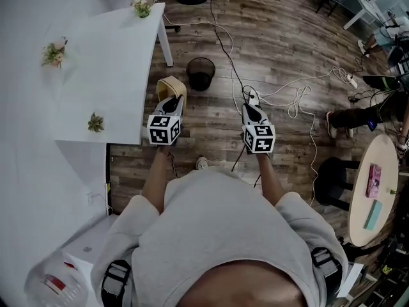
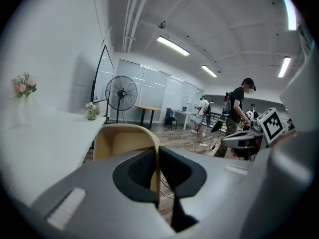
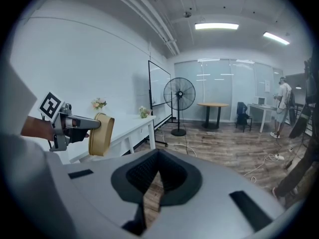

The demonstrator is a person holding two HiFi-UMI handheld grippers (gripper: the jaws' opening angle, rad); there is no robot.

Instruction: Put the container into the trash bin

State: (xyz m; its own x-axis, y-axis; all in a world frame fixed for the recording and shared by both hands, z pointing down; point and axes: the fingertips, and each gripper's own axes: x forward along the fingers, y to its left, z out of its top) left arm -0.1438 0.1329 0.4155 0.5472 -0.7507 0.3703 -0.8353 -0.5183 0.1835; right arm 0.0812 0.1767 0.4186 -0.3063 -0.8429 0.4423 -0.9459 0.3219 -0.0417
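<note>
A tan open-topped container (image 1: 171,86) hangs over the wooden floor beside the white table's corner. My left gripper (image 1: 170,102) is shut on its wall. In the left gripper view the thin tan wall (image 2: 124,141) stands clamped between the two dark pads of that gripper (image 2: 155,156). The black mesh trash bin (image 1: 200,73) stands on the floor just ahead and slightly right of the container. My right gripper (image 1: 251,98) is held level beside the left one, jaws together on nothing (image 3: 158,156). The right gripper view also shows the container (image 3: 101,133).
The white table (image 1: 108,62) with small flower pots runs along the left. Cables (image 1: 287,91) trail over the floor to the right. A round table (image 1: 377,190), a black stool (image 1: 335,178) and a seated person's legs (image 1: 358,115) are at right. A standing fan (image 3: 179,96) is further ahead.
</note>
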